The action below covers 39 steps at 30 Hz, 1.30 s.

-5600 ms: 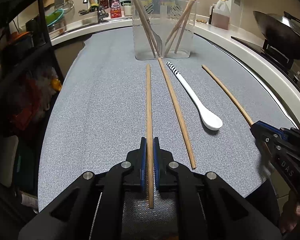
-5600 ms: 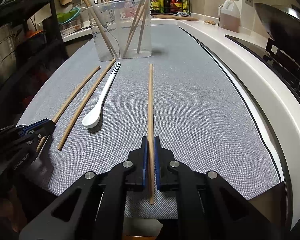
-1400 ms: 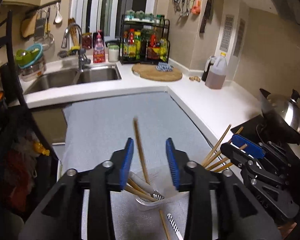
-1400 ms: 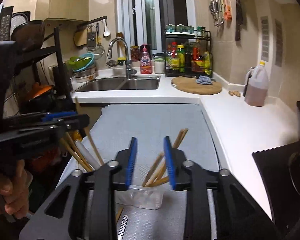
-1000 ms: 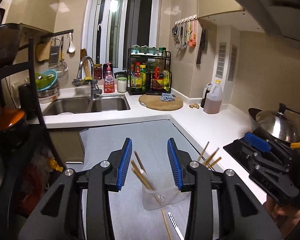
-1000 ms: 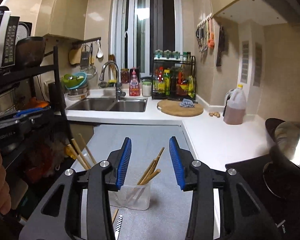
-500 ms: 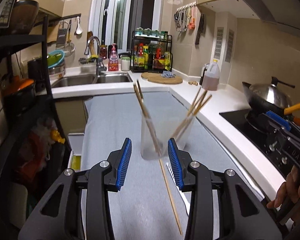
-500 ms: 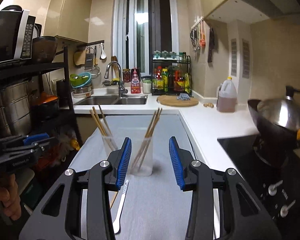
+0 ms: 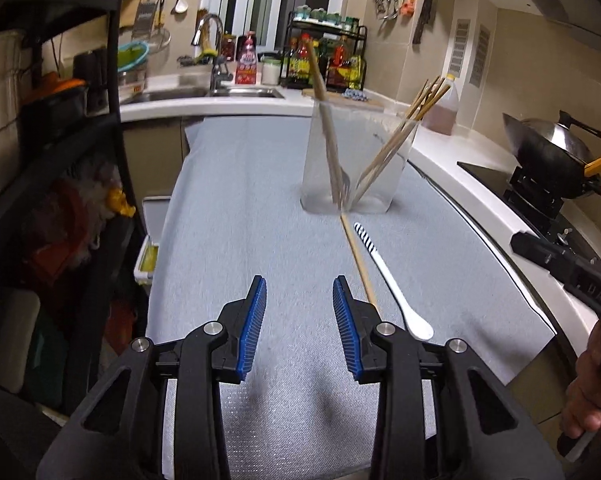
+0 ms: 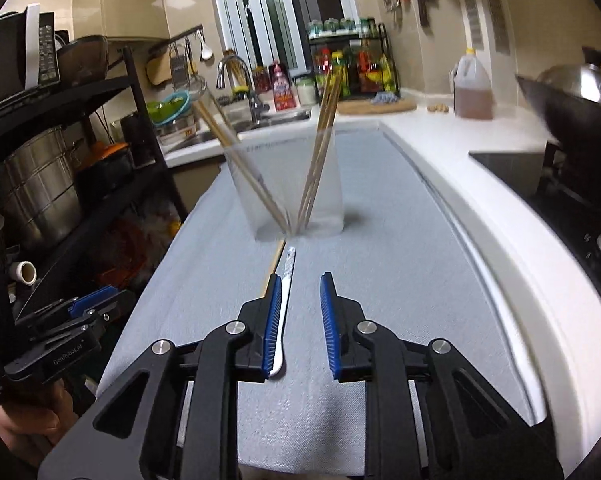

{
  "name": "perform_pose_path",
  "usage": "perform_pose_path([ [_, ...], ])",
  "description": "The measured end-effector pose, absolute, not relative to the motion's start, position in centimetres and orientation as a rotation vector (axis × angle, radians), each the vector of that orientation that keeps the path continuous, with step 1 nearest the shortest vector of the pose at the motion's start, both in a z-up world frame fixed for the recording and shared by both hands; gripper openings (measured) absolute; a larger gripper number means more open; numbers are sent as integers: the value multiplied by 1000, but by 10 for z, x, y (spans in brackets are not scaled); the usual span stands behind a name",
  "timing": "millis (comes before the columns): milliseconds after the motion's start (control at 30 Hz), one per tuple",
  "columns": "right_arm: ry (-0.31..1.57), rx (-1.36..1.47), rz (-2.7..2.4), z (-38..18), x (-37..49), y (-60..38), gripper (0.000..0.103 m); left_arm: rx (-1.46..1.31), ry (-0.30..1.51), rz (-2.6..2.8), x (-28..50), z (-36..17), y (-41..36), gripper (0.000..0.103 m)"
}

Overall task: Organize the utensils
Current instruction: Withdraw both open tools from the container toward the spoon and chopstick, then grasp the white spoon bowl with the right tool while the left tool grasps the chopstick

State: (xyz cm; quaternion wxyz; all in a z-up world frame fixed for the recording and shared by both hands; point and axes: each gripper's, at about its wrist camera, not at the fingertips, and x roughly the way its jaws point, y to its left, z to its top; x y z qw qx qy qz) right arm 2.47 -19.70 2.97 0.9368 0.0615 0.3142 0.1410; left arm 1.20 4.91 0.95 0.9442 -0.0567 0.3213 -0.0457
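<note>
A clear plastic holder stands on the grey mat with several wooden chopsticks and a fork in it; it also shows in the right wrist view. One loose chopstick and a white spoon with a striped handle lie on the mat in front of it. My left gripper is open and empty, just left of the chopstick. My right gripper is open and empty above the mat, with the spoon by its left finger.
A wok sits on the stove at the right. A dark shelf rack with pots stands left of the mat. A sink, bottle rack and oil jug are behind.
Both grippers dropped their chopsticks into the holder and opened, then came down and back from above the holder to low over the mat near the loose chopstick and spoon.
</note>
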Motion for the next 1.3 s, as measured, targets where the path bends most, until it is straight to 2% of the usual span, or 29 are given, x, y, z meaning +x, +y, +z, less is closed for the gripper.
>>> perform_pose_path([
  [300, 827, 152, 328, -26, 49, -164, 21, -133, 652, -112, 11, 6, 52, 35],
  [600, 912, 143, 311, -55, 63, -148, 21, -149, 654, -108, 8, 4, 59, 35],
  [867, 918, 127, 302, -58, 61, -142, 22, -148, 660, -120, 9, 2, 58, 35],
  [1300, 905, 162, 242, -57, 52, -158, 11, -119, 692, -125, 12, -7, 46, 35],
])
